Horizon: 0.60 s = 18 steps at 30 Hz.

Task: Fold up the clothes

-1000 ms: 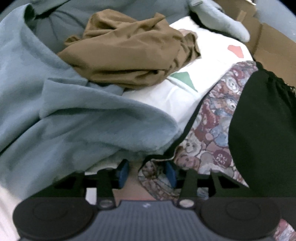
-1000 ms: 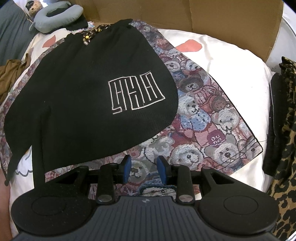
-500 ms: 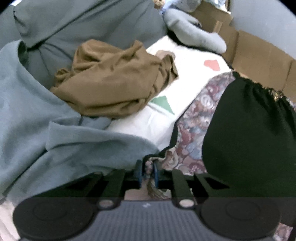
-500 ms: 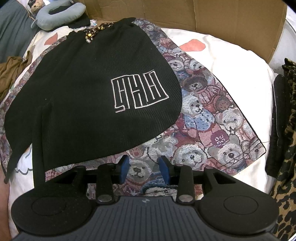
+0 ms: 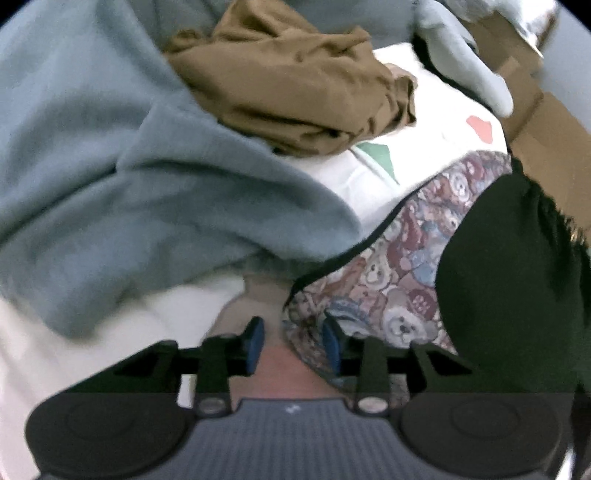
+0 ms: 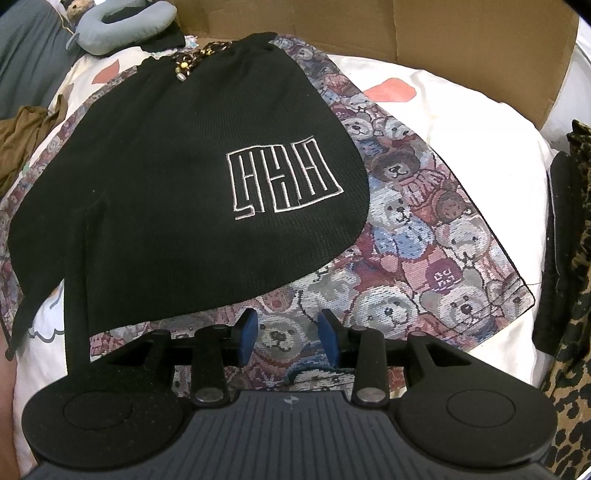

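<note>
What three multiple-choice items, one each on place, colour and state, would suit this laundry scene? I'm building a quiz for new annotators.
1. Where does the black garment lie?
A. On top of the teddy-bear fabric
B. Under the teddy-bear fabric
C. Inside the cardboard box

2. What colour is the crumpled garment near the blue-grey blanket?
A. Red
B. Brown
C. White

3. How does the right tool stand?
A. Shut on the black garment
B. Shut on the neck pillow
C. Open above the teddy-bear fabric

Answers:
1. A: the bear print shows all round the black garment's lower and right edges.
2. B: its folds are plain brown in the left wrist view.
3. C: a bear's face shows in the clear gap between the blue pads.
</note>
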Each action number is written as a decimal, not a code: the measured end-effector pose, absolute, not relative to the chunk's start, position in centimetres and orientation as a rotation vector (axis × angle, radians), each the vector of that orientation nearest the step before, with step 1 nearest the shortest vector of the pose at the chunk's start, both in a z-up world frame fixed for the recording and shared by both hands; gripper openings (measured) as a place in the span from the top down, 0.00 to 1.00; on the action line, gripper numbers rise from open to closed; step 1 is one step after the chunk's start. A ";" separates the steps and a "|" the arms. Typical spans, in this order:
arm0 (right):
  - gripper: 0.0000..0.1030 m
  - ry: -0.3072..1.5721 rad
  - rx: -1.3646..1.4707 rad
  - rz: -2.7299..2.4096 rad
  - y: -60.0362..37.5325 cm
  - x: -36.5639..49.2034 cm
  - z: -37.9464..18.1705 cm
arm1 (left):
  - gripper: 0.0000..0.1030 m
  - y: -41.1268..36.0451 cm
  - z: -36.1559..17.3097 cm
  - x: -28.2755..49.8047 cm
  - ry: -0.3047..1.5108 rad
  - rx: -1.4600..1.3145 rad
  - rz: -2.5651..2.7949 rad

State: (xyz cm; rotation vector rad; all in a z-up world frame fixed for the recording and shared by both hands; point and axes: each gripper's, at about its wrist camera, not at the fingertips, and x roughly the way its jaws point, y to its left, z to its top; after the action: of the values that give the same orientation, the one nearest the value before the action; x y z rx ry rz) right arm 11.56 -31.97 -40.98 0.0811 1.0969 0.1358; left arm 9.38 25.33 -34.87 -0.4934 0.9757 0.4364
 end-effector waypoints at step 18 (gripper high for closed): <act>0.57 1.098 0.057 0.147 -31.4 11.8 -41.2 | 0.66 26.4 -32.3 9.9 0.840 -0.614 0.405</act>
State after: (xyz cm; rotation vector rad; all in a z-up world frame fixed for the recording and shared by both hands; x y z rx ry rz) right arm 11.76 -31.36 -41.20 0.0565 1.0979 0.1474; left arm 9.87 26.42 -32.31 -0.6140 0.8405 0.4045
